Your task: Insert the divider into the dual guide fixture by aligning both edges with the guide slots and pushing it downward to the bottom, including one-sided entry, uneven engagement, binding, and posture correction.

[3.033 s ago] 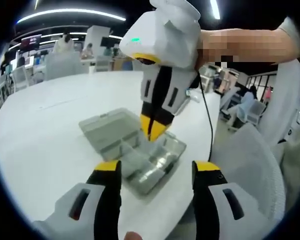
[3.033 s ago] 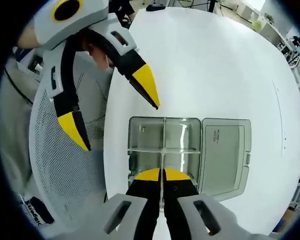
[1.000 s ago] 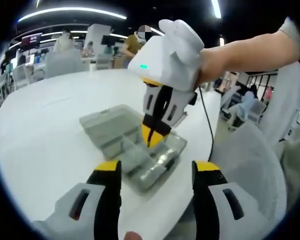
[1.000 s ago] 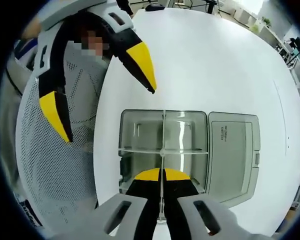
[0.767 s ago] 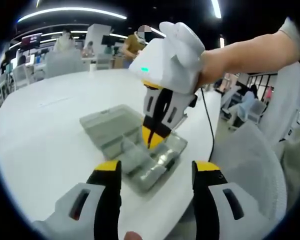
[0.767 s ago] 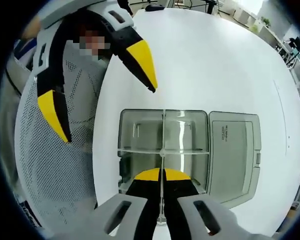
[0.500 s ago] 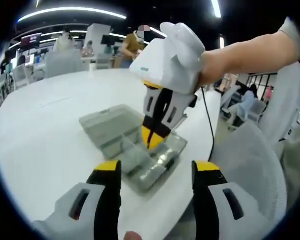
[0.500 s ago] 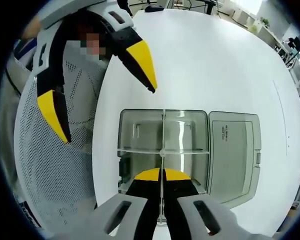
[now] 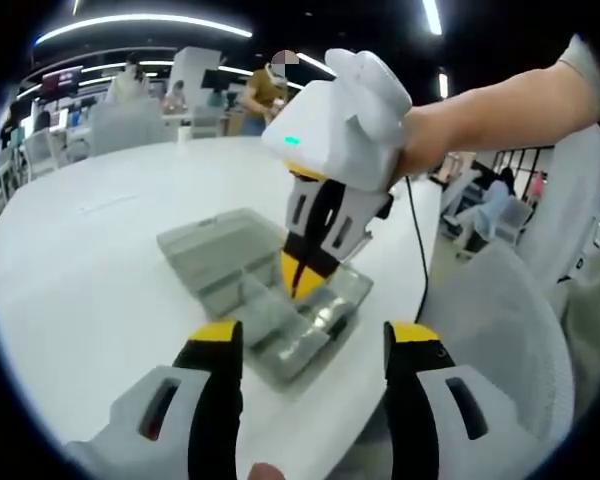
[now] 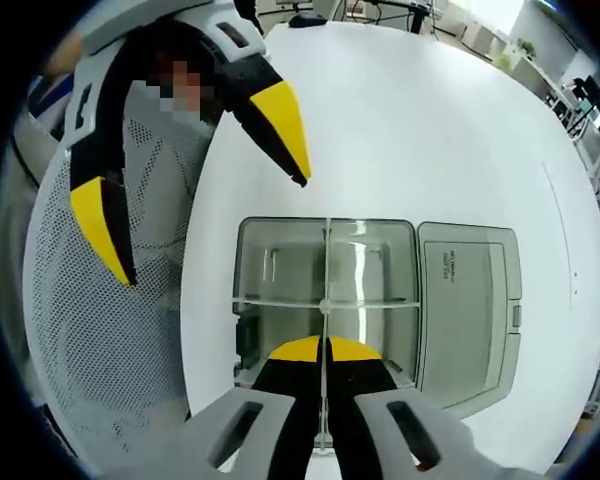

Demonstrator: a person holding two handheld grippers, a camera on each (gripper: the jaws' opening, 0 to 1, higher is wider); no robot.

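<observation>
Thin clear plastic divider (image 10: 325, 290): probably light, stiff, slippery; pinched at top edge by right gripper (image 10: 324, 349), above grey open-lid box (image 10: 280, 255). Left gripper (image 9: 310, 345) spread, empty.

White tabletop (image 10: 430, 130), translucent grey fixture (image 10: 280, 270), clear divider (image 10: 326, 270), yellow-tipped black-and-white right gripper (image 10: 323, 352), white mesh chair (image 10: 110, 340).

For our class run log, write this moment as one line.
right gripper: shut on clear thin plastic divider | divider: upright in grey compartment box | left gripper: open, empty
</observation>
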